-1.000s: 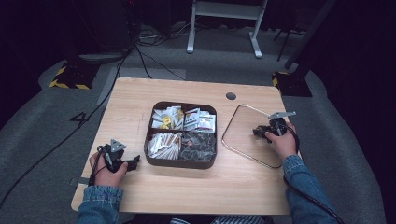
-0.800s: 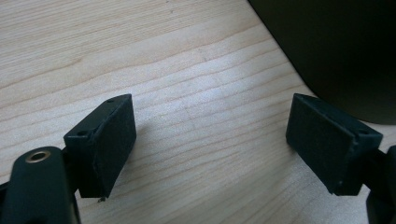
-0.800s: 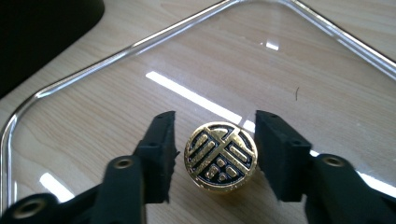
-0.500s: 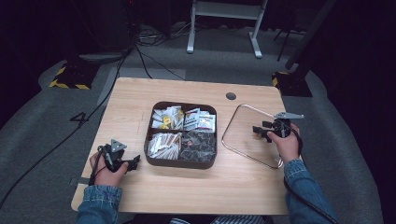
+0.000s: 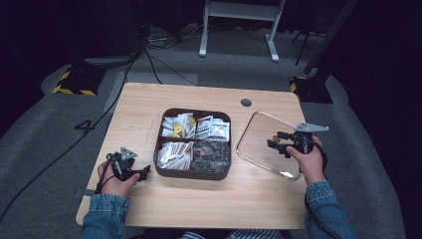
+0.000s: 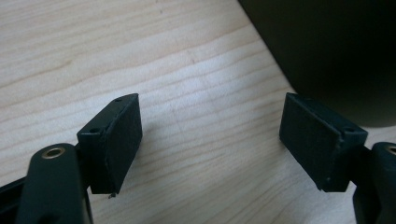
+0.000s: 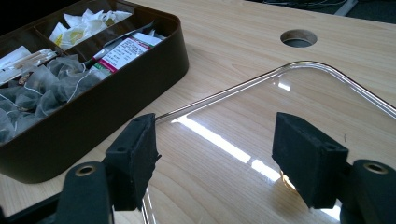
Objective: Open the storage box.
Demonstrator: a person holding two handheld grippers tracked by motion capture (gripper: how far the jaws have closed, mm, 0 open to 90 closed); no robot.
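Observation:
A dark brown box (image 5: 194,174) with four compartments of tea bags and sachets stands mid-table; its wall (image 7: 107,102) is at the left in the right gripper view. A clear lid (image 5: 261,134) lies flat on the wood right of it. My right gripper (image 5: 275,140) hovers over the lid (image 7: 261,121). It is open, its jaws have just been opening, and nothing is between them (image 7: 217,140). My left gripper (image 5: 143,172) rests left of the box's front corner, also open. Its jaws have just closed a little over bare wood (image 6: 210,121), with the box's wall (image 6: 336,51) close by.
A round cable hole (image 5: 246,102) sits in the table behind the lid and appears again (image 7: 299,38) in the right gripper view. Bare wood (image 5: 199,209) runs along the front edge. Cables and a stand's feet lie on the floor beyond the table.
The right gripper went from shut on the lid's edge to open, then drew back to the right and up. The lid stays flat on the table. The left hand has not moved.

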